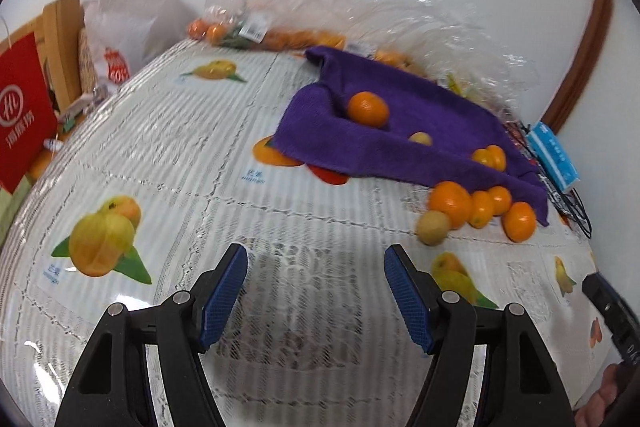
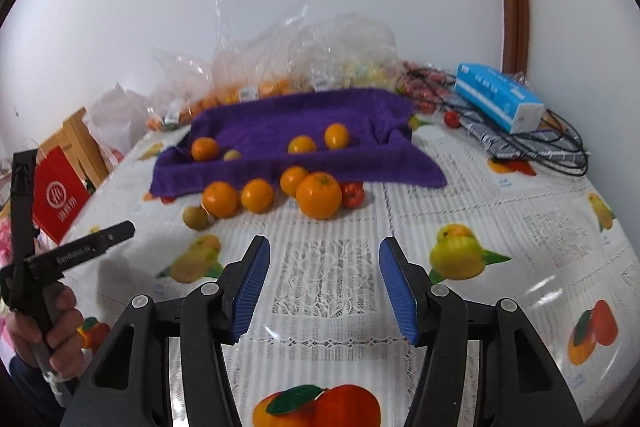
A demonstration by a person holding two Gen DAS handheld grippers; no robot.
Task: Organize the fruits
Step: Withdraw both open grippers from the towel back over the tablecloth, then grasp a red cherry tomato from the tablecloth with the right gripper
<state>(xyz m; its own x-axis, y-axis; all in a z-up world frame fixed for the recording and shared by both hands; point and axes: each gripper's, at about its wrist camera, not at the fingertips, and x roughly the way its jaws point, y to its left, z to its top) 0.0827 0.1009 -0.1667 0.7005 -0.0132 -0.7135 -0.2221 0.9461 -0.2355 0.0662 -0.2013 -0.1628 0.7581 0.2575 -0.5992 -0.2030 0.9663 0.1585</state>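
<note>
Orange round fruits (image 2: 318, 195) lie before a rumpled purple towel (image 2: 304, 131), both black blue-padded grippers' (image 1: 316, 267) (image 2: 324, 259) fingers spread wide, empty.

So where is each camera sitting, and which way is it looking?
Left wrist: sits on the left gripper, looks ahead and rightward over the table at the purple towel; its own open blue fingers show.
Right wrist: sits on the right gripper, faces the towel straight on; its open fingers show, and the person's hand holding the other gripper.
Both see: the towel and the big orange in front of it.
</note>
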